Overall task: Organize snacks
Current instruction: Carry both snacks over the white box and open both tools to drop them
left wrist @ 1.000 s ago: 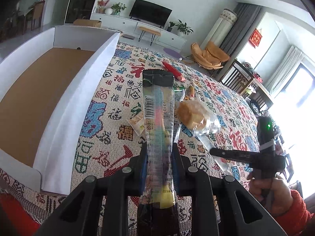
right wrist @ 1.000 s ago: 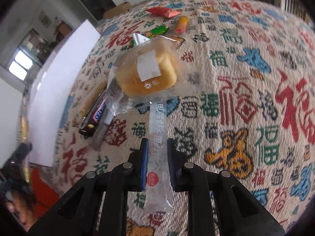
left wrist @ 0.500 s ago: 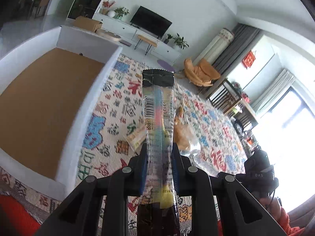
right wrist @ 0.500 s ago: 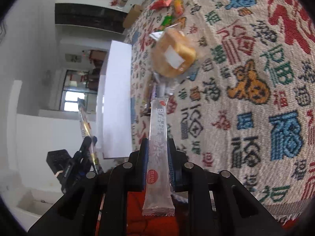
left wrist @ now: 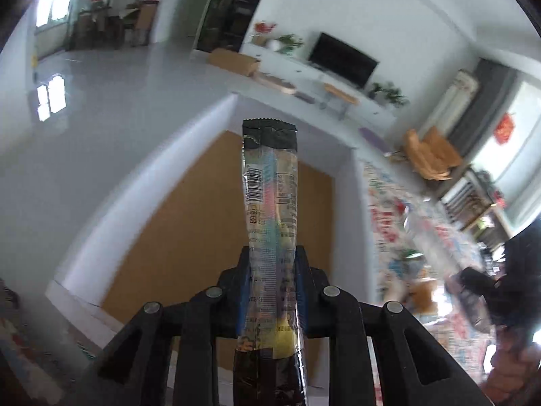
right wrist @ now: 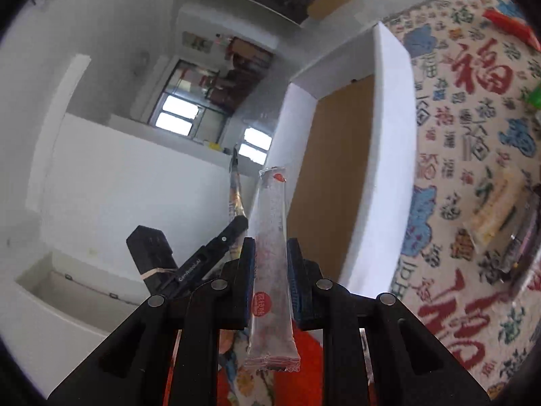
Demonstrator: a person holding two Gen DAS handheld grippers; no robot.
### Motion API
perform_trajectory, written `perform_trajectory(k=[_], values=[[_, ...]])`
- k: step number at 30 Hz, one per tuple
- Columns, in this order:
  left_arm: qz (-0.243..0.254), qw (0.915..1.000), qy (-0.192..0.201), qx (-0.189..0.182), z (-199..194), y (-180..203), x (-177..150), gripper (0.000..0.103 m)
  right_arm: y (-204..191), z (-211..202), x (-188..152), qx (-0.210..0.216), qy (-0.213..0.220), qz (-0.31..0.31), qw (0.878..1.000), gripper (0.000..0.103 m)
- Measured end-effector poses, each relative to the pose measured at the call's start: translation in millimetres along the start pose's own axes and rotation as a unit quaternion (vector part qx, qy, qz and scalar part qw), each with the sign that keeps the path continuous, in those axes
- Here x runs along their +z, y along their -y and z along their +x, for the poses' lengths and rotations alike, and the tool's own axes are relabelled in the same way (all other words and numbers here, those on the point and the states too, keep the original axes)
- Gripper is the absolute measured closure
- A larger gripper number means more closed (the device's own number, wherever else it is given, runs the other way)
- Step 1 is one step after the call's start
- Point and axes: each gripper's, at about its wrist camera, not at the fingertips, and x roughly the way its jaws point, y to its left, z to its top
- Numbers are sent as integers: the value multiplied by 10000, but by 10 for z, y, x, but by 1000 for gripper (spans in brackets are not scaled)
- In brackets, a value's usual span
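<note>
My left gripper is shut on a long clear candy stick pack with a dark top, held upright over the white box with a brown cardboard floor. My right gripper is shut on a clear stick sachet with a red logo, held in the air beside the same box. The left gripper and its pack also show in the right wrist view, to the left. The right gripper is blurred at the right edge of the left wrist view.
The patterned tablecloth lies to the right of the box. On it are a pale wafer pack, a dark bar, a red pack and a green pack. A TV and cabinet stand far behind.
Both grippers have lifted off the cloth and swung left toward the white box, each still holding its pack. The bread pack has left the right wrist view.
</note>
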Motion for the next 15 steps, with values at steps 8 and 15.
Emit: perform_trajectory(k=[8,15], values=[[-362,9987,-50,348,242,-153,-264,18,118,120,34,-1071,474,-768,9901,46],[220,9993,56,-314,196,669,-611,17,634,-959,-279,-3568,1744,-2399,8858,37]])
